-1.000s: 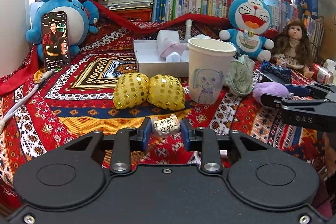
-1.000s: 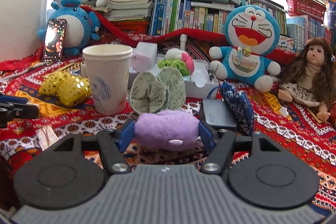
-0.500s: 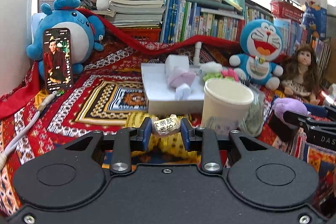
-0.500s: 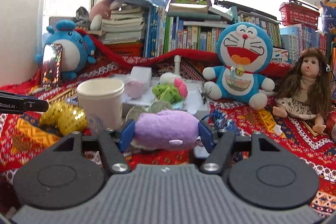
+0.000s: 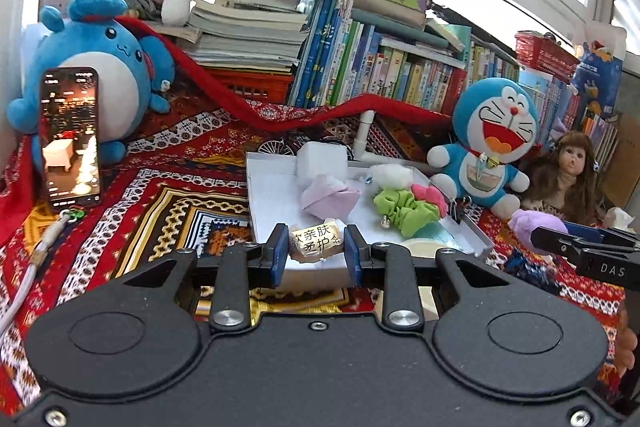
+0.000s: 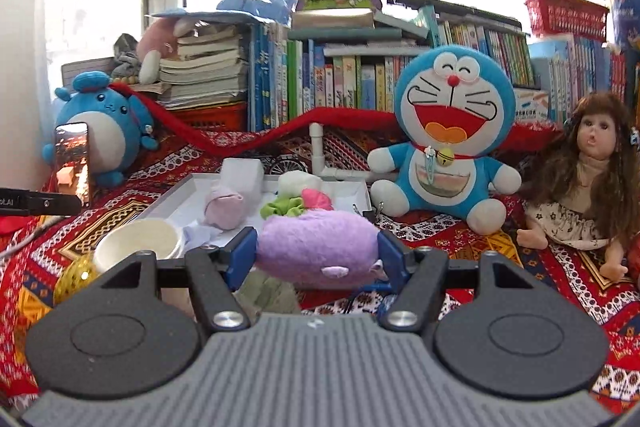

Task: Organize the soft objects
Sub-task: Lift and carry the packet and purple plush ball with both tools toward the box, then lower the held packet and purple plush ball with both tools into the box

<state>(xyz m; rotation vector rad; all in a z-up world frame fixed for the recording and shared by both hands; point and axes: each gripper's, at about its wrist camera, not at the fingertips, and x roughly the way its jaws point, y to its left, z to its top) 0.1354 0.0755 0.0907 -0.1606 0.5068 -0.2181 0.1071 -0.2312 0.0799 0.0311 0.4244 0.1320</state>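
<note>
We take the white tray (image 5: 264, 211) as our landmark; its near edge lies just beyond the tips of both tools. Our left hand-held gripper (image 5: 317, 254) is squeezed narrow on a small tissue packet (image 5: 316, 243) printed with Chinese characters, held above the tray's near wall. Our right hand-held gripper (image 6: 318, 254) grips a purple plush toy (image 6: 318, 247) at a medium width, its blue pads pressing both ends, in front of the tray's near right corner.

Inside the tray, the left half is bare white floor, the clearest room we see. Toward the back sit a white block (image 5: 322, 159) and a pale pink soft piece (image 5: 328, 197); to the right lie a green scrunchie (image 5: 404, 213), a pink piece and a white fluffy one.

Just in front of the tray stands a paper cup (image 6: 138, 241), its rim close beneath the right tool's left finger; a gold sequinned cushion (image 6: 72, 277) lies nearer and left of it. A green fabric piece (image 6: 266, 293) sits under the plush.

Right of the tray, a Doraemon plush (image 6: 448, 139) crowds its far corner, with a doll (image 6: 588, 179) further right. Well left of the tray, a phone (image 5: 70, 137) leans on a blue plush (image 5: 92, 67). Behind the tray rise a white pipe (image 6: 318, 151) and books.
</note>
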